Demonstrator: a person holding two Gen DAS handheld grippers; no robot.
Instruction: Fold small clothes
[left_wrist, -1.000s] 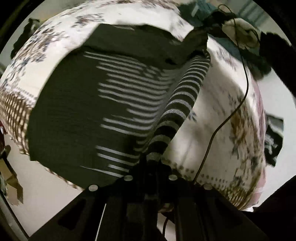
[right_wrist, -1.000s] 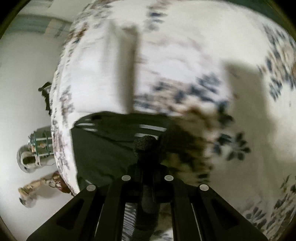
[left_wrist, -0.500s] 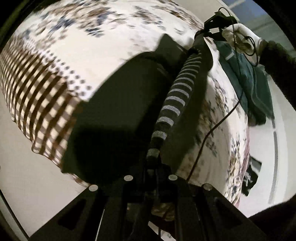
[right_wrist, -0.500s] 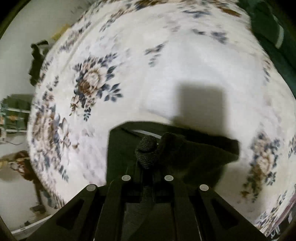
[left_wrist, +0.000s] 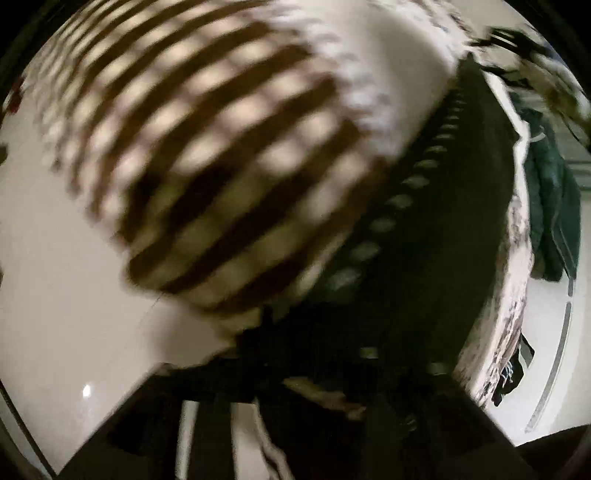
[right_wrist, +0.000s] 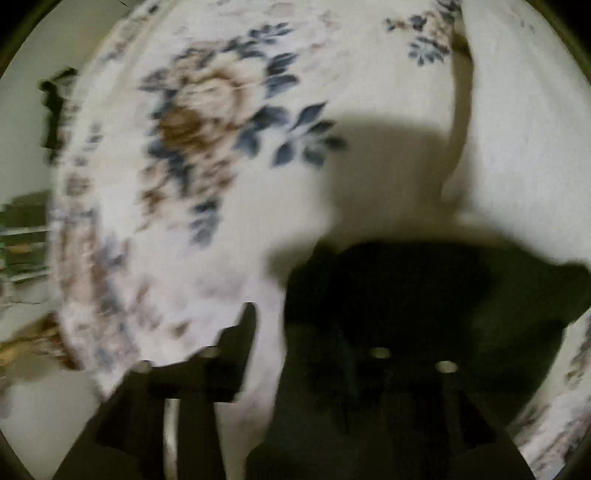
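A dark garment with a striped edge (left_wrist: 410, 206) lies on the bed, running from my left gripper (left_wrist: 306, 328) up to the far right in the blurred left wrist view. That gripper's jaws are opening, and the cloth's near end lies slack around them. In the right wrist view the same dark garment (right_wrist: 424, 295) lies folded on the floral bedsheet (right_wrist: 221, 221). My right gripper (right_wrist: 291, 321) is opening too. Its left finger (right_wrist: 240, 336) stands clear over bare sheet, while the right finger is lost against the dark cloth.
The bed cover's brown checked border (left_wrist: 207, 155) hangs over the bed's edge above a pale floor (left_wrist: 55, 314). A dark green garment (left_wrist: 554, 206) lies at the bed's far right. Dark items (right_wrist: 55, 110) sit on the floor left of the bed.
Both grippers held the garment shut and carried it across the bed, folding it over. Now both sets of jaws have parted and the cloth rests on the sheet.
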